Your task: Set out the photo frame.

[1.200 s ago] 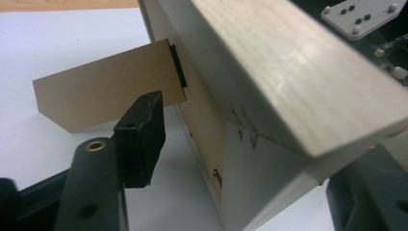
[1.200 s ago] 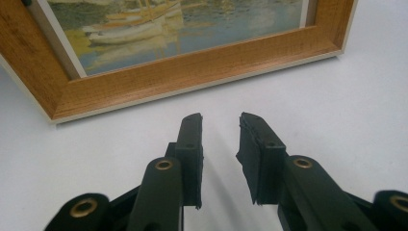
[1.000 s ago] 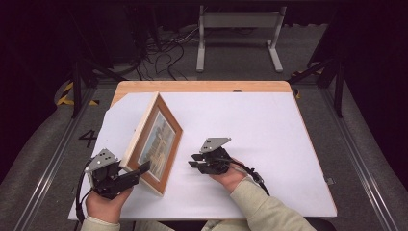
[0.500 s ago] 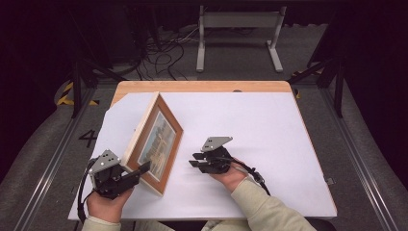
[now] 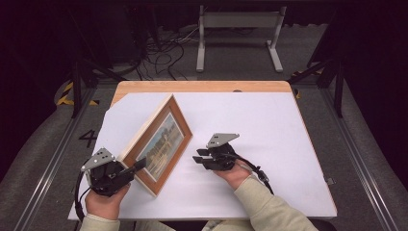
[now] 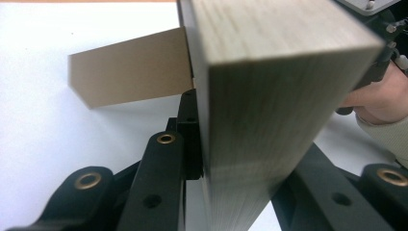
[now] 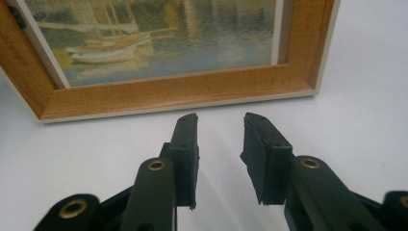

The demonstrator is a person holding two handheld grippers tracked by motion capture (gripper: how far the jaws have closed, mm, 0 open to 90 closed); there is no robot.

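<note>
White sheet-covered wooden table point(image 5: 269, 125) before us, dark cabled floor at twelve o'clock, our left gripper point(image 5: 137, 166) just closing, clamped on wood-framed boat picture point(image 5: 161, 142), our right gripper point(image 5: 198, 159) parted, empty.

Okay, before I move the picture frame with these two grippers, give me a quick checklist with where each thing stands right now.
1. Left gripper on the picture frame: ok; its jaws have just been closing and now sit on either side of the frame's edge.
2. Firmness of that grip: cannot tell; the far pad is hidden behind the wood.
3. Right gripper free: ok; jaws apart, nothing between them, just short of the frame's front.
4. Frame upright: ok; it stands on its edge on the white table.
5. Cardboard stand folded out behind: ok.
</note>
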